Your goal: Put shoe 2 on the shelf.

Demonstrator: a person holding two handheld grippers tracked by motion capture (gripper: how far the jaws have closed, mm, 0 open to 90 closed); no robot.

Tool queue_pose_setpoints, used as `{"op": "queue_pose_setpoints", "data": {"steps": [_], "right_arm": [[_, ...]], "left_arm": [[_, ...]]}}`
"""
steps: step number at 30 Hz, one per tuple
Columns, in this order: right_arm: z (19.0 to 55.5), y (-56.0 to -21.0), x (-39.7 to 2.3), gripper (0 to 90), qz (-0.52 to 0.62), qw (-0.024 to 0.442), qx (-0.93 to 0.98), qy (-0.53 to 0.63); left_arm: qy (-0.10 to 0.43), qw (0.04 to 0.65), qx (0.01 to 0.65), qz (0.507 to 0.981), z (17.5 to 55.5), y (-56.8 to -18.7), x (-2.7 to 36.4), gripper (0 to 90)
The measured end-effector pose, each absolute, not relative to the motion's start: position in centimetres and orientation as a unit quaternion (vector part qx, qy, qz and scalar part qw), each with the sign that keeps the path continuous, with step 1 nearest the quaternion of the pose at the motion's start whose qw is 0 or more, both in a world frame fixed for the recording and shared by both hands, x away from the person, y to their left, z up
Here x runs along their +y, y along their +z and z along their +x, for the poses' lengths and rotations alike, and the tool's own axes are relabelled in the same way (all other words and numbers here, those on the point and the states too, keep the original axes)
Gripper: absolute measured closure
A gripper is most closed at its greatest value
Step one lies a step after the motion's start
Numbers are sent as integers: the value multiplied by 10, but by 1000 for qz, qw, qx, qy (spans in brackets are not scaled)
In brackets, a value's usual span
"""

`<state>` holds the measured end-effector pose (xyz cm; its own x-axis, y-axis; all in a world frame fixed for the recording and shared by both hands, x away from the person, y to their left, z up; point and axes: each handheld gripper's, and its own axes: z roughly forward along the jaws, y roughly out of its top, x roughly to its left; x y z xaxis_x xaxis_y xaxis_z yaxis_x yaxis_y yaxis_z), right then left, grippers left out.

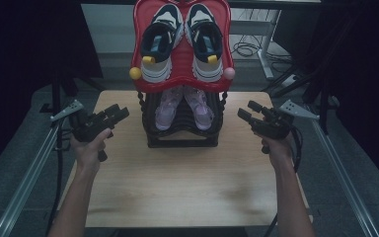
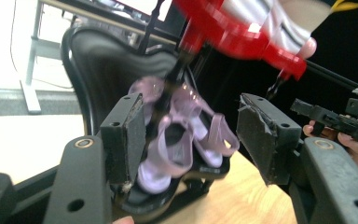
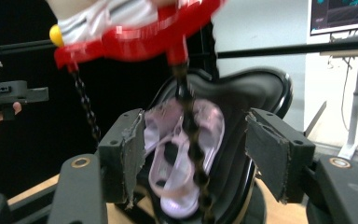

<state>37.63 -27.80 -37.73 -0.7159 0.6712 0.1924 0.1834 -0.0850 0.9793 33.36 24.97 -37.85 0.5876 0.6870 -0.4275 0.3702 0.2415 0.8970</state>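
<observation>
The pair of lilac sandals (image 1: 183, 106) is sitting on the lower black tier (image 1: 181, 129) of a two-tier shoe rack, at the centre of the high view, toes pointing down toward the wooden surface (image 1: 187, 182). Above it, in the upper middle of the frame, the red top tier (image 1: 181, 79) is carrying a pair of navy-and-white sneakers (image 1: 181, 42). Beaded black posts (image 3: 190, 140) are joining the two tiers.

The left hand-held gripper (image 1: 114, 114) is hovering at centre left and the right hand-held gripper (image 1: 250, 112) at centre right, each well apart from the rack. Both are standing with jaws spread wide and nothing between them.

Judging from this, the risks are these: a post is standing directly in front of the sandals in the right gripper view, so a jaw could be catching on it; the thin straps could be slipping out of a pinch; and a knock against the red tier could be tipping the sneakers off.

Counting: two sandals, two sneakers, two tiers, two hand-held grippers, one surface.
</observation>
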Motion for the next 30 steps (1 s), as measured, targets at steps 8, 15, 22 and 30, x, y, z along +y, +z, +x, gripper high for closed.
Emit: {"op": "queue_pose_setpoints", "data": {"steps": [8, 15, 22, 30], "right_arm": [[368, -409, -274, 369, 336, 173, 659, 650], [360, -439, -267, 363, 331, 164, 684, 629], [360, -452, -262, 350, 334, 169, 693, 616], [348, -444, -270, 334, 328, 197, 680, 625]], "left_arm": [[118, 642, 448, 611, 319, -412, 251, 419], [120, 619, 458, 627, 308, -445, 247, 419], [129, 613, 448, 638, 304, -448, 243, 416], [128, 617, 444, 638, 296, -449, 244, 399]]}}
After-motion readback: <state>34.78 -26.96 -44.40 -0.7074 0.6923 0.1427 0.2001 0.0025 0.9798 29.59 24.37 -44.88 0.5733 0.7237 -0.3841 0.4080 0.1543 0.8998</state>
